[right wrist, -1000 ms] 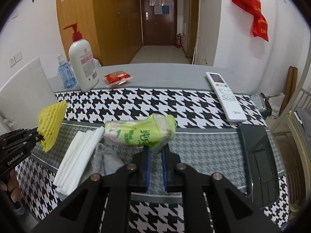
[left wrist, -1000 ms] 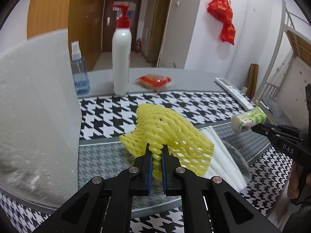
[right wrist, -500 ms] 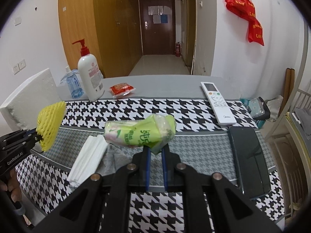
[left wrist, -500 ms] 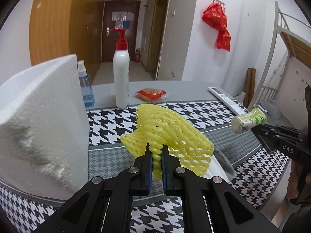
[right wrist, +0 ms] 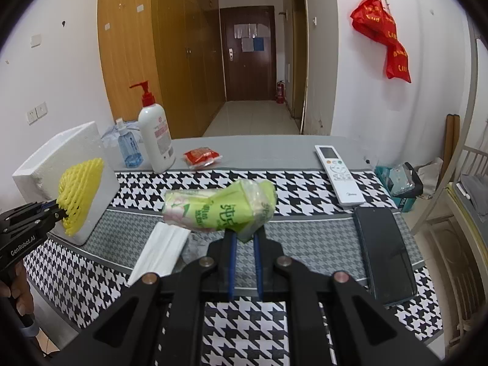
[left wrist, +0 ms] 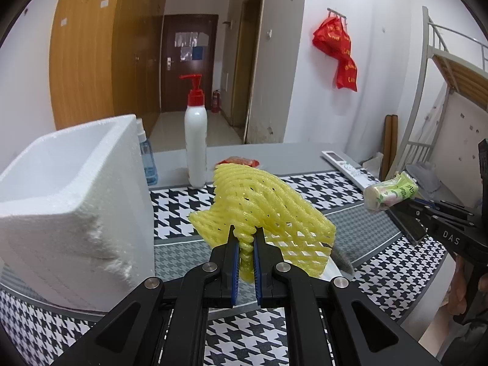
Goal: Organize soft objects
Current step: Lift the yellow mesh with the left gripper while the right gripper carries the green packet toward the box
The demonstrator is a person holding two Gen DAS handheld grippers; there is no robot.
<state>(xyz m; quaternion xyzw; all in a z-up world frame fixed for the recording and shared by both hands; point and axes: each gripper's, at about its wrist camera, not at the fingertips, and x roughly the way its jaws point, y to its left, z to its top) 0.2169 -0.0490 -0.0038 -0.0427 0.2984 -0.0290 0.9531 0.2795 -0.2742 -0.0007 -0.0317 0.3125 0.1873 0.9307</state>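
Both claws are now carrying their loads higher above the bench [right wrist: 274, 155] than a second ago, and the view over the open white foam box [left wrist: 70, 164] is widening: its hollow inside, hidden a second back behind the near wall, is now showing from the left wrist view. That suggests the lifting step is nearly done and the drop into the box is coming next.

The left claw [left wrist: 244, 244] is pinching the yellow foam mesh fruit sleeve [left wrist: 262, 204] by its crumpled lower edge, the blue pads pressed close with only the netting between them. The sleeve is hanging in the air just right of the box's near corner, clear of the black-and-white houndstooth cloth [left wrist: 396, 277].

The right claw [right wrist: 244, 241] is pinched on the tail of a green plastic-wrapped pack of soft tissues [right wrist: 219, 207], which is sticking out sideways to the left, well above the cloth. In the left wrist view the same pack [left wrist: 390, 192] is showing at the far right, well apart from the sleeve.

Still lying on the cloth are a folded white tissue stack [right wrist: 161, 253] and a grey cloth piece [right wrist: 195, 244] just beside it, so the sorting is probably about halfway. The red-capped white pump bottle [right wrist: 155, 143], blue spray bottle [right wrist: 129, 149], white remote control [right wrist: 338, 174] and black phone [right wrist: 384, 250] are standing apart as hard items, likely staying put.

The sleeve is light and springy, so it may catch on the box rim.
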